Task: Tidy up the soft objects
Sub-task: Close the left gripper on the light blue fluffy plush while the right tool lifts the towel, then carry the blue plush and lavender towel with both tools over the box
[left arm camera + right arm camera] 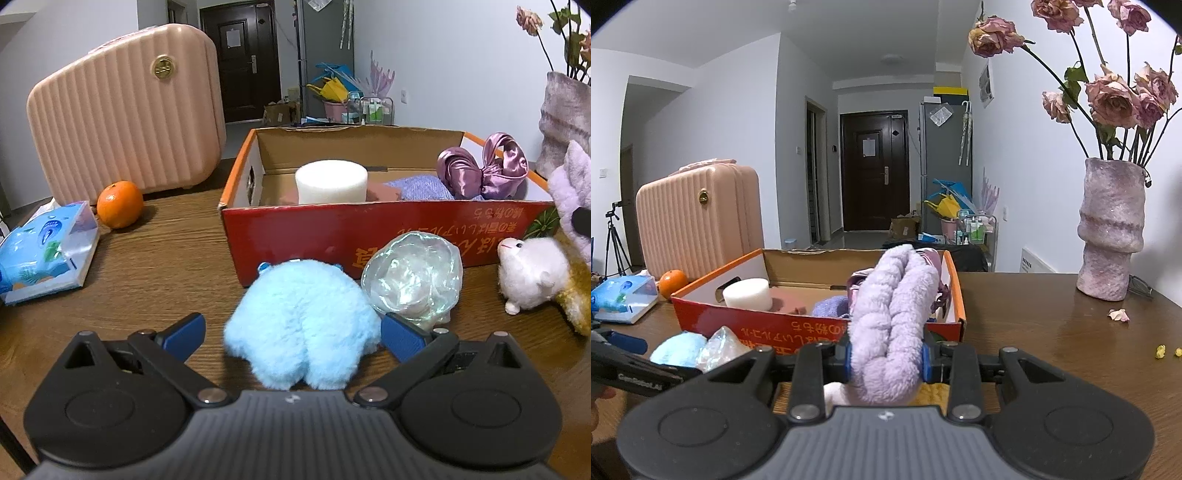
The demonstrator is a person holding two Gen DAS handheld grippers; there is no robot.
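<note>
The right hand-held gripper (886,360) clamps a lilac plush (894,317) just before the red box (820,328). The left hand-held gripper (291,336) stands wide open around a blue plush (301,325) on the bench (155,266), just before that box.

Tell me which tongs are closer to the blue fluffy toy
Left. The left tongs stand open around the blue fluffy toy; the right tongs are off to its side, shut on a lilac plush.

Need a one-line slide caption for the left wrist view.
Open left gripper straddles a blue plush toy on the wooden table, in front of the red cardboard box.
</note>
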